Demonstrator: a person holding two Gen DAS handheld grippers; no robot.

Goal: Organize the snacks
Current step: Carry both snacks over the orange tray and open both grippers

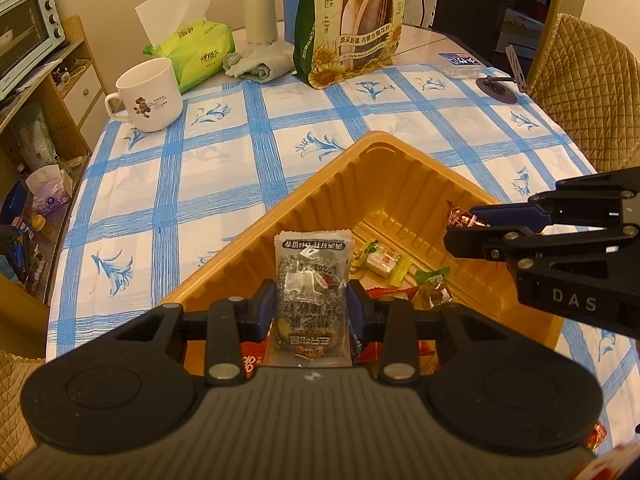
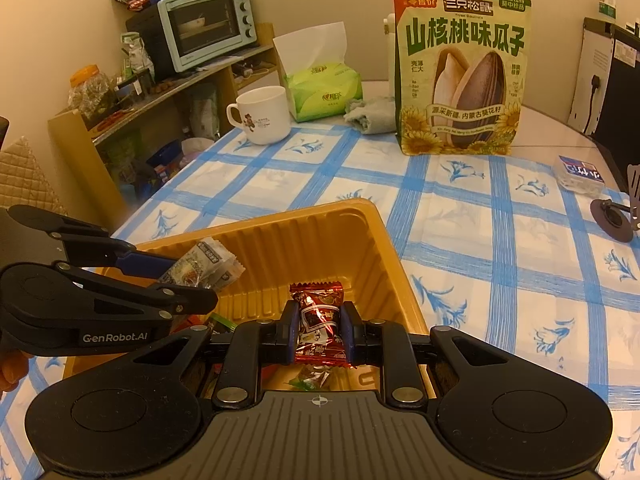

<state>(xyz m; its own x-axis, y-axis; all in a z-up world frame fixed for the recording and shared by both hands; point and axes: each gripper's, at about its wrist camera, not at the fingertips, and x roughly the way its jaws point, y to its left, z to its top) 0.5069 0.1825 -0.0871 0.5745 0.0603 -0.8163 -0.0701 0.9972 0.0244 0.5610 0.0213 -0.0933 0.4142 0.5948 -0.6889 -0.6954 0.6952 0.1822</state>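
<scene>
One orange plastic tray [image 2: 320, 236] sits on one table with a blue-checked cloth [image 2: 500, 240]. Two black grippers hover over the tray: the left gripper [image 1: 312, 304] holds one clear snack packet [image 1: 312, 280] and the right gripper [image 2: 320, 328] holds one red candy [image 2: 318, 312]. At least four more small wrapped snacks [image 1: 382, 260] lie loose in the tray; the exact number cannot be told because some are hidden. Farther back on the table stand one large bag of sunflower seeds [image 2: 460, 76], one white mug [image 2: 264, 116], one green pack of tissues [image 2: 324, 92], one crumpled cloth [image 2: 372, 114] and one white flask [image 1: 260, 0]. One small oven [image 2: 208, 24] sits on a shelf.
</scene>
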